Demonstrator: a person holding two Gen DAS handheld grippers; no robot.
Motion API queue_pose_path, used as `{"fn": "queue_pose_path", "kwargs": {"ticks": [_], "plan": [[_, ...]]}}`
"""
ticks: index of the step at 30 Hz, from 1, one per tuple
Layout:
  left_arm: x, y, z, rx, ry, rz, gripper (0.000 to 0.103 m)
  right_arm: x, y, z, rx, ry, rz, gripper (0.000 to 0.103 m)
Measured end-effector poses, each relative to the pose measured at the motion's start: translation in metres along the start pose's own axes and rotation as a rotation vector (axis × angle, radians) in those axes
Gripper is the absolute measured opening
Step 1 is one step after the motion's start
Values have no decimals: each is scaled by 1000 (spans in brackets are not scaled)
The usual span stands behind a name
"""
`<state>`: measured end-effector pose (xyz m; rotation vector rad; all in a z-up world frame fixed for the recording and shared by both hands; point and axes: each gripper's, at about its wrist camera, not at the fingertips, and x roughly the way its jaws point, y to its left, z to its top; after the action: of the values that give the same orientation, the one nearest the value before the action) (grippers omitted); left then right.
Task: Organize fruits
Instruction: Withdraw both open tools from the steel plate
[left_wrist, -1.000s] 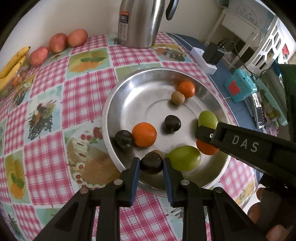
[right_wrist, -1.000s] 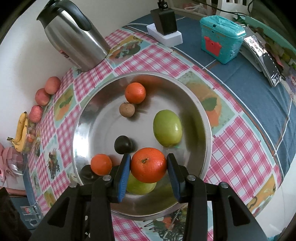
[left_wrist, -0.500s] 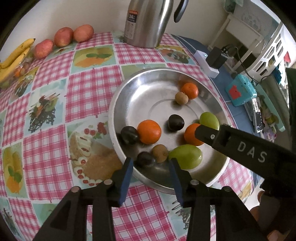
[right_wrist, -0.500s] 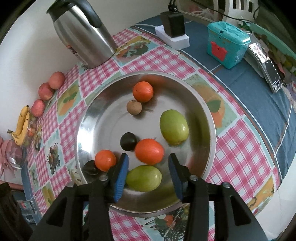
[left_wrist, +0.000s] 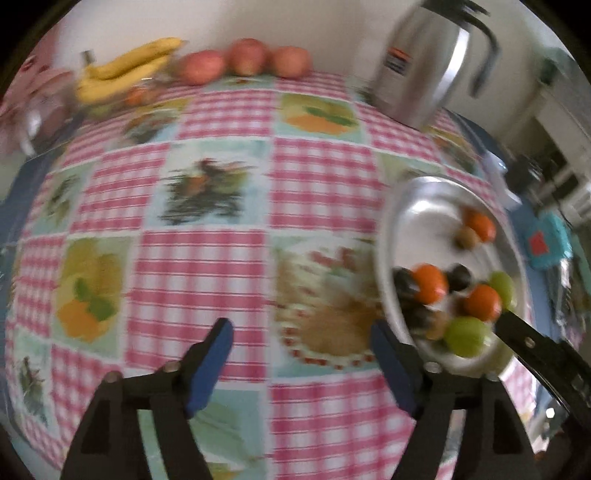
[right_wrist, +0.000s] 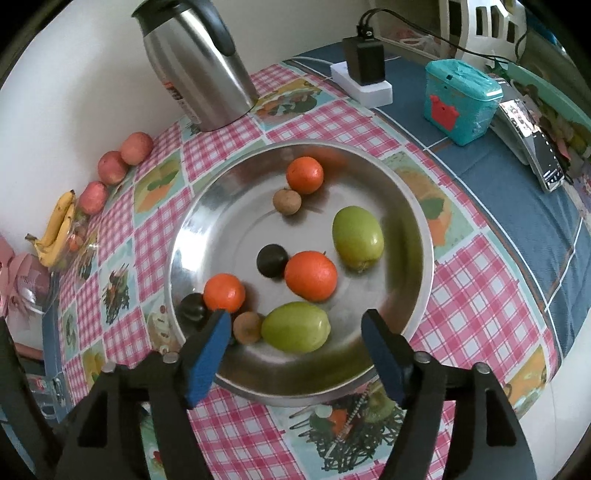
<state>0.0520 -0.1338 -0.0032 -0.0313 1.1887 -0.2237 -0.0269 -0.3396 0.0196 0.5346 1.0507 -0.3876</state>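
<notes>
Round silver metal dish on pink checked tablecloth holds the fruit: three oranges, two green oval fruits, dark plums, small brown ones. Right gripper over the dish's near rim, jaws just spread, nothing between; released big orange lies mid-dish. Left gripper beside the dish over cloth, jaws just opened, empty.

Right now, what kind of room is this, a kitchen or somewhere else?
Probably a home kitchen or dining corner. A pink checked tablecloth with food pictures covers the table, a round steel tray holds oranges and green fruit, and a tall steel thermos jug stands by the wall.
</notes>
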Motion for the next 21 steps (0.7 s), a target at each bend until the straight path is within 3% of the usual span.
{"fn": "queue_pose_path", "kwargs": {"ticks": [3, 7, 15, 21], "plan": [[-4, 21, -1, -35, -35, 53, 99, 0, 3, -5, -8, 3, 25, 83], [-8, 35, -3, -57, -65, 79, 103, 0, 10, -11, -32, 7, 52, 83], [-23, 41, -20, -15, -118, 144, 103, -2, 32, -23, -129, -11, 81, 83], [-37, 50, -29, -43, -166, 192, 103, -9, 53, -35, -242, -62, 43, 83]]}}
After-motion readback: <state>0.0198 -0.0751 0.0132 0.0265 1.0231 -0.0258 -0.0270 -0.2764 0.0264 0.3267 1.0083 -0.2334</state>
